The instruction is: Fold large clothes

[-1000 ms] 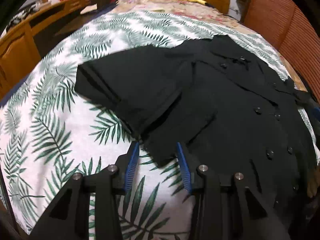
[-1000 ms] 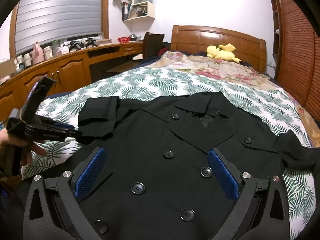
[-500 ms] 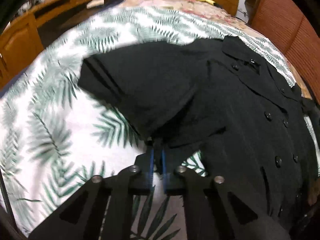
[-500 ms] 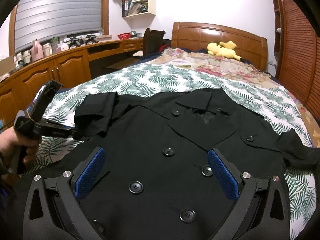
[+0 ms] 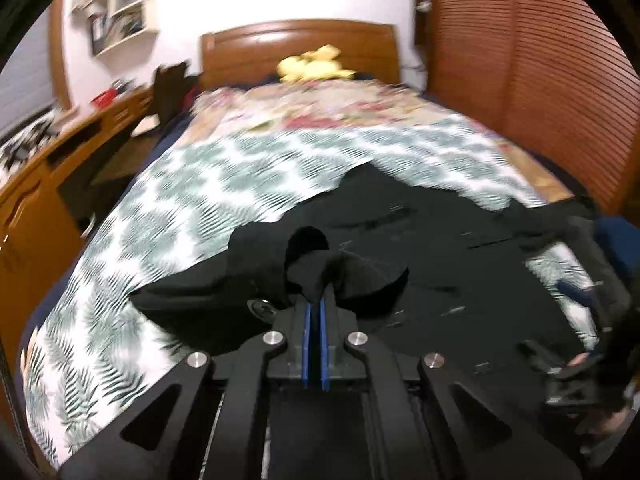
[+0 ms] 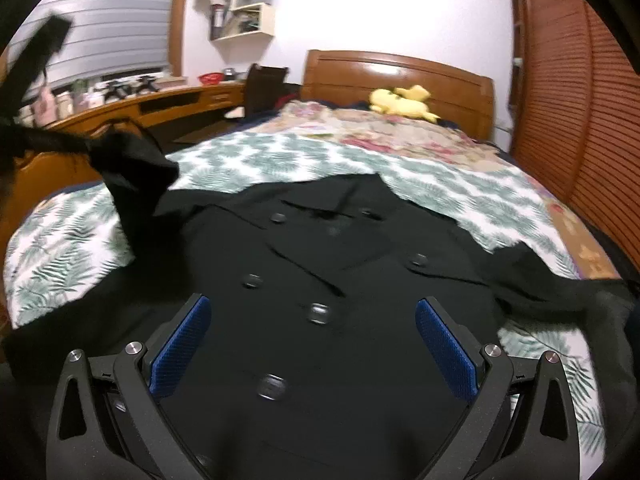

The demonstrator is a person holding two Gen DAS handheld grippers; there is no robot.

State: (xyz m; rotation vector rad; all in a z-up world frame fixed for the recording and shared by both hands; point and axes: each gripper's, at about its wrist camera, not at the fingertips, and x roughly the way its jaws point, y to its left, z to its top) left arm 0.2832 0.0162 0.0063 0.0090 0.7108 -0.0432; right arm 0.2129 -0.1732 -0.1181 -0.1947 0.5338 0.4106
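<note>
Your work surface is a bed (image 6: pixel 96 240) under a white spread printed with green palm fronds, soft and yielding, so expect no firm backing when you press a crease. On it lies the task's garment, a black double-breasted coat (image 6: pixel 360 280), front side up, collar toward the wooden headboard (image 6: pixel 400 76), spread across most of the mattress width. Judge it as a large, limp, matte woven piece: moderately heavy, inclined to sag and drag where unsupported, not slippery, and not fragile apart from the round buttons (image 6: pixel 318 313) on the chest. Take hold at hems, cuffs and shoulder seams rather than mid-panel, where a pinch would only bunch the cloth. The short sleeve (image 6: pixel 136 168) on your left side is raised off the spread and hangs in a crumpled fold. Your left gripper (image 5: pixel 316 300) has its blue pads pressed together on that sleeve's edge, the cloth bulging out just ahead of the tips. Your right gripper (image 6: pixel 312 344) hovers over the coat's lower front with its fingers wide apart and nothing between them. The opposite sleeve (image 6: pixel 560 292) lies flat, trailing toward the bed's far edge.
</note>
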